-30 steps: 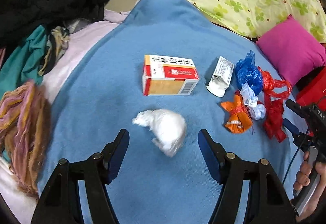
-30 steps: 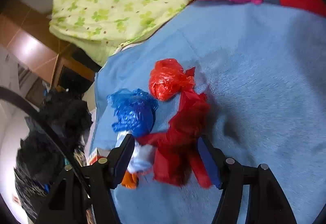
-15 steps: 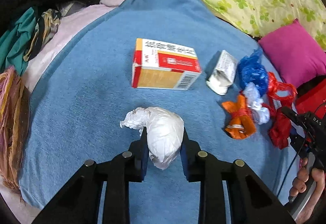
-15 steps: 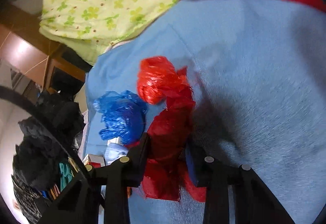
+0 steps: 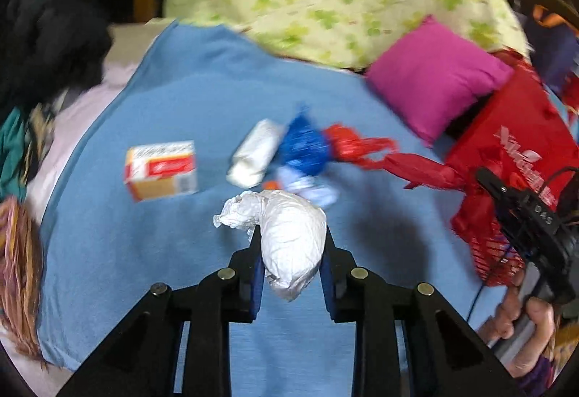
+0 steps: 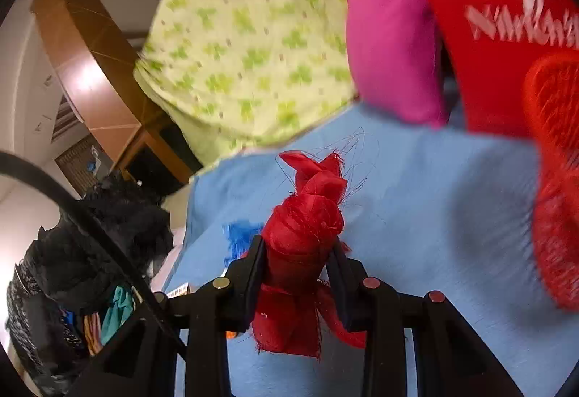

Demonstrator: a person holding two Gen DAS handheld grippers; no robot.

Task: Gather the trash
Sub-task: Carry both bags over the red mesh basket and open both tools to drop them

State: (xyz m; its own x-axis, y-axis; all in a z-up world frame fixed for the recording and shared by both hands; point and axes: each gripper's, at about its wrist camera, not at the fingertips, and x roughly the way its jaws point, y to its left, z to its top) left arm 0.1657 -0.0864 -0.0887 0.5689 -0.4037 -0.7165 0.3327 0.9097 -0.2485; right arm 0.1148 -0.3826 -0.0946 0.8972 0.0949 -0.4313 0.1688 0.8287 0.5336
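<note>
Both claws have closed since a second ago and lifted their loads off the blue blanket (image 5: pixel 152 252). Left gripper (image 5: pixel 291 265) clamps my crumpled white plastic bag wad (image 5: pixel 289 238) between its pads, wad poking forward past the tips. Right gripper (image 6: pixel 296 267) squeezes the knotted red fabric scrap (image 6: pixel 304 227), tail hanging below. Orange-white carton (image 5: pixel 161 171) sits mid-blanket, toward its left edge.

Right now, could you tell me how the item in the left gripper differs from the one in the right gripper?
The left gripper is shut on a white crumpled wad; the right gripper is shut on a red fabric scrap. The wad looks like smooth, rounded plastic or paper; the scrap is frayed, with loose threads. Both are held above the blue blanket.
</note>
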